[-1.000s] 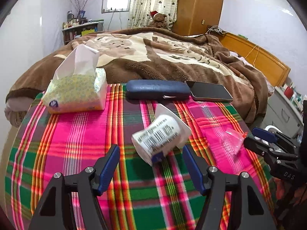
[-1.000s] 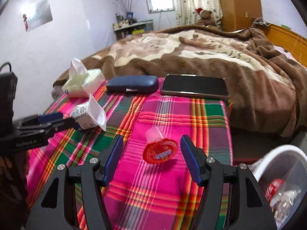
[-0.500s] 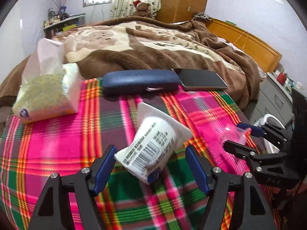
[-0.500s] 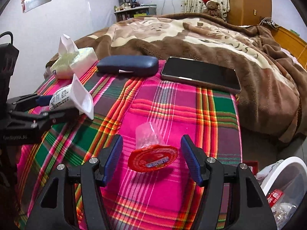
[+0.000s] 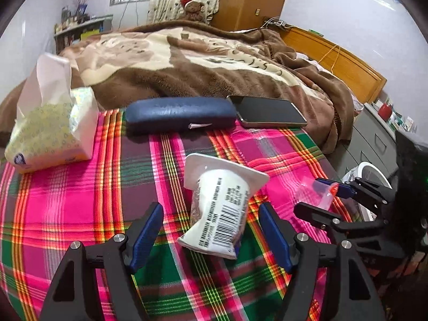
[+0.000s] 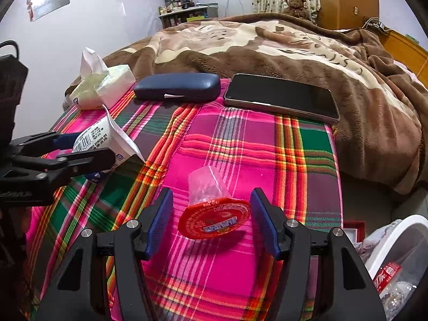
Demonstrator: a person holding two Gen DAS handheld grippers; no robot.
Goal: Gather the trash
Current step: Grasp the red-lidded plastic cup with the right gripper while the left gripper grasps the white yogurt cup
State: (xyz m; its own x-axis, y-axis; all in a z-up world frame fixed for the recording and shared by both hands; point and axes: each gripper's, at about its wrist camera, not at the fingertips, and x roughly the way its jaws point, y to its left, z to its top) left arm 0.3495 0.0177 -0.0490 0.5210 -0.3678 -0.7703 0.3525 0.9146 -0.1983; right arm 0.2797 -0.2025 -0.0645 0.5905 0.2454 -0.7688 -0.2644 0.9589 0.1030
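Observation:
A white yogurt cup (image 5: 222,208) with a barcode lies on its side on the plaid cloth (image 5: 80,200). It sits between the fingers of my left gripper (image 5: 210,208), which is open, and the pads stand clear of it. A clear plastic cup with a red foil lid (image 6: 214,215) lies between the fingers of my right gripper (image 6: 211,195). Those jaws are closing, and a thin gap shows at the pads. The right wrist view has the left gripper (image 6: 67,149) around the yogurt cup (image 6: 99,139) at the left edge. The left wrist view has the right gripper (image 5: 329,200) at the right.
A tissue pack (image 5: 50,128), a blue glasses case (image 5: 182,115) and a phone (image 5: 270,112) lie along the far edge of the cloth, against a brown blanket (image 5: 214,75). A white bin (image 6: 401,224) with trash inside stands on the floor at the right.
Both grippers have come lower and closer to the cloth, so each cup now lies between a pair of fingers. The right jaws have narrowed a little.

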